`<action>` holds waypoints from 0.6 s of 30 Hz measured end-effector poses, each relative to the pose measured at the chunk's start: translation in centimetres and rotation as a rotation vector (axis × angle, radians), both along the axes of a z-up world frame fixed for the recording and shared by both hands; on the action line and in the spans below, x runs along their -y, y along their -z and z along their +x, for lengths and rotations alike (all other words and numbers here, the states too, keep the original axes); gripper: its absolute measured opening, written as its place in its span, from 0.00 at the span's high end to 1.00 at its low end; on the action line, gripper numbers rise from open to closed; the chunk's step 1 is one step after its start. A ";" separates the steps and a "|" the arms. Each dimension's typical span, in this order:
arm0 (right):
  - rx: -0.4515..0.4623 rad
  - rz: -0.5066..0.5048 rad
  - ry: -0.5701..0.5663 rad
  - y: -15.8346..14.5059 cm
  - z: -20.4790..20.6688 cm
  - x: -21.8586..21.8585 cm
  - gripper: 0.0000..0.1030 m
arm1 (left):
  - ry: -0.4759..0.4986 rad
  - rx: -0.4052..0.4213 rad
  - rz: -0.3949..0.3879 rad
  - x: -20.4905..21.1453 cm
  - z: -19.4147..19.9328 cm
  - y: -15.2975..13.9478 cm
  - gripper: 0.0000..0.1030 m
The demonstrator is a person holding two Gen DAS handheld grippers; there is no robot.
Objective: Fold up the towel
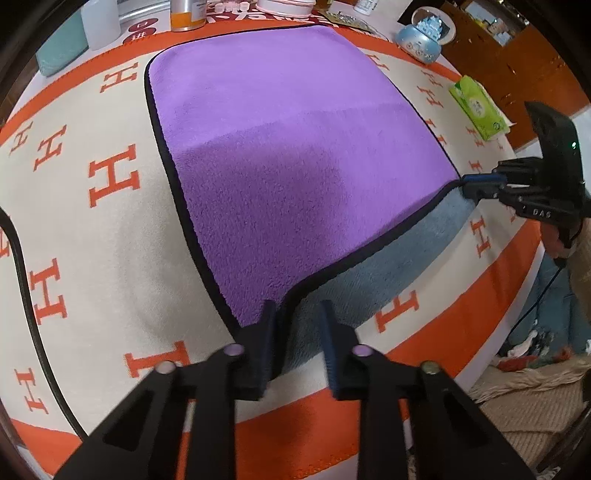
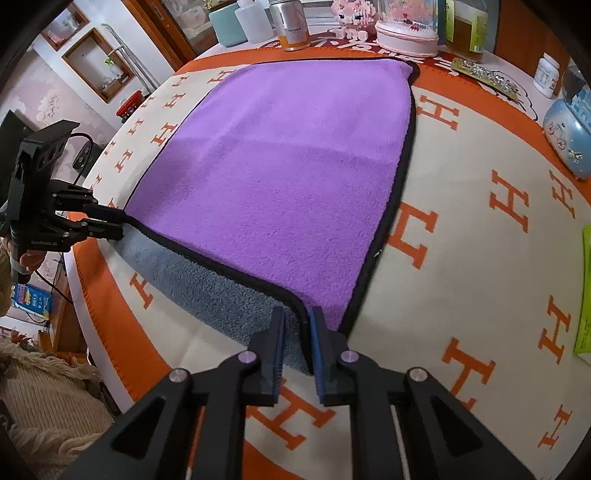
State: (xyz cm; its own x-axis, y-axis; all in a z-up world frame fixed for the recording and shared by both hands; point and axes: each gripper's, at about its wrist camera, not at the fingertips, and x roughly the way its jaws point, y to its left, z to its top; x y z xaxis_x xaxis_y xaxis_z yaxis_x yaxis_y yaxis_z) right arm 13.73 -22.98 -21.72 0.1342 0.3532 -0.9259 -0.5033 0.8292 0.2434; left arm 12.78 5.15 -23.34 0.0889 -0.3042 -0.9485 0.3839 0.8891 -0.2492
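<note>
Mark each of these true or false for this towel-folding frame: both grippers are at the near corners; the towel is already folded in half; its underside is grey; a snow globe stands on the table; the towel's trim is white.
1. Left gripper and right gripper are each at a near corner of the towel: true.
2. The towel is already folded in half: false; only its near edge is lifted.
3. Its underside is grey: true.
4. A snow globe stands on the table: true.
5. The trim is white: false; it is black.

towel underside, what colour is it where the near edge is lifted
Grey-blue underside, against the purple top; clearest in the right wrist view.
</note>
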 end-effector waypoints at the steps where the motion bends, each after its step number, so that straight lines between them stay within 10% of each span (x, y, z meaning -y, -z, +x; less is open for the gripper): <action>1: 0.002 -0.002 0.000 0.0 -0.1 0.0 0.90 | -0.002 0.006 0.011 0.1 -0.1 0.0 0.87; 18: 0.113 0.003 0.091 -3.1 -1.3 0.1 0.95 | -0.093 0.138 0.091 0.2 -1.9 -3.6 0.95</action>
State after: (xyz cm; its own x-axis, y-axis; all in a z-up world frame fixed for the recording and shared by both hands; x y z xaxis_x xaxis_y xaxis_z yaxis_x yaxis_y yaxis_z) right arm 12.47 -23.11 -18.64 0.2693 0.3378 -0.9019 -0.4506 0.8718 0.1920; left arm 10.88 4.92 -19.77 0.2440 -0.2019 -0.9485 0.3244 0.9387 -0.1163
